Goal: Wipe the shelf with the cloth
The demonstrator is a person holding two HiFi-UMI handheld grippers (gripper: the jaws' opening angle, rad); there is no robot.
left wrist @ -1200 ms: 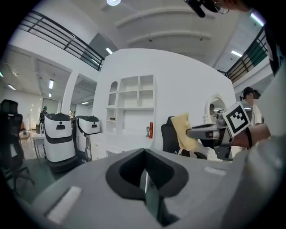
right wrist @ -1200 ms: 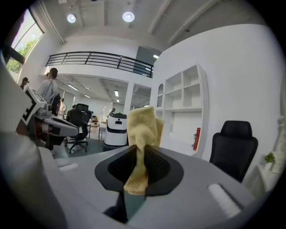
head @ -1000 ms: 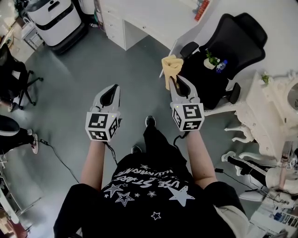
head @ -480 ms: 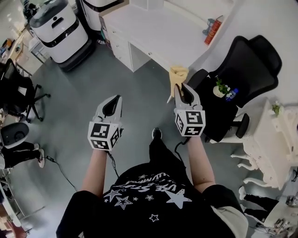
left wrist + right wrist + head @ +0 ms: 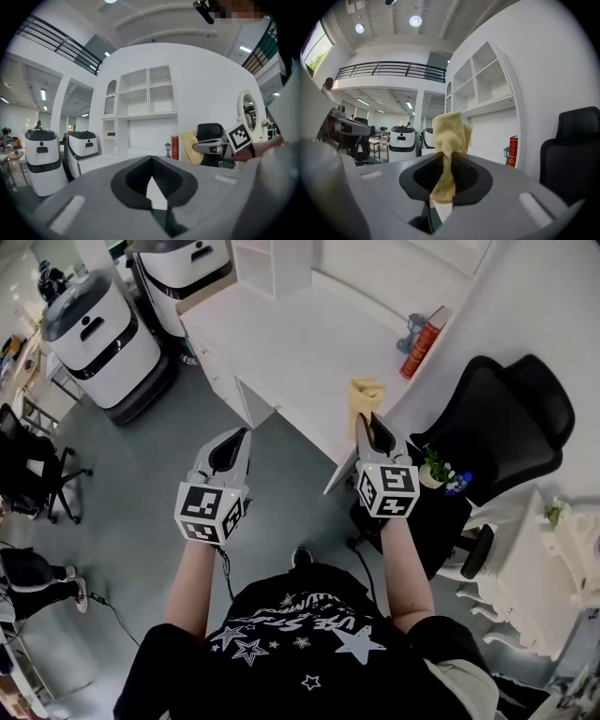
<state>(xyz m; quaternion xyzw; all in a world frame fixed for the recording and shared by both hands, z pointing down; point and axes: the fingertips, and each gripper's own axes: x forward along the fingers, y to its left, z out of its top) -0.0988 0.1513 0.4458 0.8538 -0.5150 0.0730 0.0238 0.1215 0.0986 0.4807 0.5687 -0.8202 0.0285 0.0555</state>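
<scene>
Two pairs of tongs are held out level before a white tabletop [image 5: 281,343]. The right tongs [image 5: 368,420] grip the yellow cloth [image 5: 364,395], whose long axis runs along the jaws: its bunched end sticks out past the tips toward the tabletop, and a short tail lies back between them. The left tongs [image 5: 240,435] are closed together on nothing. The white shelf [image 5: 487,79] stands over the tabletop. The print on the red can [image 5: 424,330] is too small to read.

Bright, even indoor light. Ceiling lamps [image 5: 416,20] glare at upper left in the right gripper view. Both gripper views bulge, corners black; the cloth [image 5: 449,136] looks sharp.
</scene>
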